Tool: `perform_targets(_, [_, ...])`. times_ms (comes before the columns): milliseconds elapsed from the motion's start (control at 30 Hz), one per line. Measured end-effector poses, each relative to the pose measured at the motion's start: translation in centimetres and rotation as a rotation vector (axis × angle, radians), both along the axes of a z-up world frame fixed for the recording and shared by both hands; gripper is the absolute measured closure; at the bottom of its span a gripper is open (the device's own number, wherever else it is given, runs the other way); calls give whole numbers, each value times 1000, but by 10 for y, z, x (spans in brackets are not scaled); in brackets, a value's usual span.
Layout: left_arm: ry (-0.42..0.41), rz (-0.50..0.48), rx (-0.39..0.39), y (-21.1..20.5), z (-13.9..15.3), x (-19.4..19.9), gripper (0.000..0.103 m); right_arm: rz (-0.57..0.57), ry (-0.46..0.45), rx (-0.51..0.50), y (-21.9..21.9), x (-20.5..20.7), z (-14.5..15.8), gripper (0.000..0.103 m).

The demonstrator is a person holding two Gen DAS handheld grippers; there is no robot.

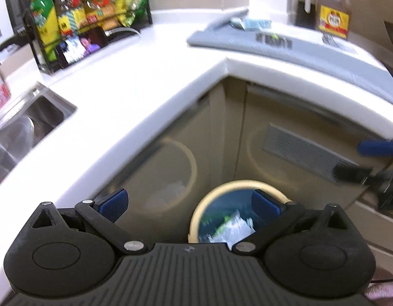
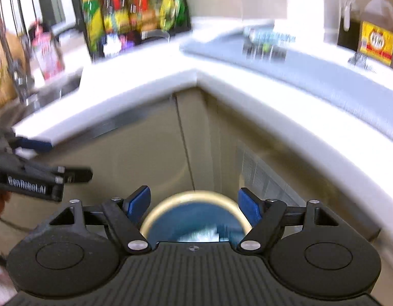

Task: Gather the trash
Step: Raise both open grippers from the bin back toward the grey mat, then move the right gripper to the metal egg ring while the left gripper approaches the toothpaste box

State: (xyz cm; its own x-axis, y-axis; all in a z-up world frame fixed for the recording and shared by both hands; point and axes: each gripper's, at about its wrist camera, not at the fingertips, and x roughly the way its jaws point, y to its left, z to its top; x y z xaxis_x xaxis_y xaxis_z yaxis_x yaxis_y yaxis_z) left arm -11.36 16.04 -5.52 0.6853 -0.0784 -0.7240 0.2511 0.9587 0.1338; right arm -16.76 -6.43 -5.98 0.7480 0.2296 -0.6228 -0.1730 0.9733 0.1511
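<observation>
A round bin (image 1: 196,216) with a cream rim and blue liner stands on the floor in the cabinet corner. White and green wrappers (image 1: 232,225) lie inside it. My left gripper (image 1: 190,204) is open and empty, high above the bin. My right gripper (image 2: 195,206) is open and empty, directly over the bin (image 2: 194,196). Trash pieces (image 1: 255,23) lie on a grey mat (image 1: 324,56) on the far counter, also blurred in the right wrist view (image 2: 268,40). The right gripper shows at the right edge of the left wrist view (image 1: 375,158).
A white L-shaped counter (image 1: 135,97) wraps the corner. A sink (image 1: 25,127) is at left. A black rack of bottles (image 1: 81,15) stands at the back. An oil jug (image 1: 334,10) and a dark bottle (image 1: 305,5) stand at back right. Beige cabinet doors (image 1: 171,153) are below.
</observation>
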Motion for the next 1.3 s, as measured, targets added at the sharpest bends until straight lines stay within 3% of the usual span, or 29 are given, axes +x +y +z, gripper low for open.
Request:
perform_targets(133, [-47,15,14,2,19,9,0,-30,-126,7,-17,22,31,13])
perform_targets(267, [-65,25,7,2,32,18,0,-96,-224,-4,-31,70,49,5])
perform_targets(433, [-53,24,13,-2,40,30,0,-195,-182,-6,-44,164,48,4])
perform_targets(567, [-53,30,16,-5,46,39,0,-276,-98,-12,-46,231,35,4])
perform_targets(700, [-76,25,6,-17,59,57,0,-294,-12,-55,-47,274,15,3])
perform_targets(733, [-87,17,0,-23,63,63,0,-292,-32,-79,-48,275,13,6])
perform_targets(800, [-127,-12,-9,-38,72,76,0,-276,-65,-105,-57,269,13,28])
perform_targets(933, [-278,-115,5,-83,89,109,0,-336,-95,-149,-91,246,21,27])
perform_targets(1033, [-358,-257,5,-128,98,148,0,-397,-95,-167,-129,229,20,26])
perform_targets(1133, [-333,-377,-22,-172,92,199,0,-456,-59,-102,-166,223,13,26])
perform_targets(1233, [-286,-408,9,-214,77,251,0,-447,-62,-80,-178,224,14,25])
perform_targets(1300, [-271,-410,35,-235,65,280,0,-433,-59,-98,-177,228,11,18])
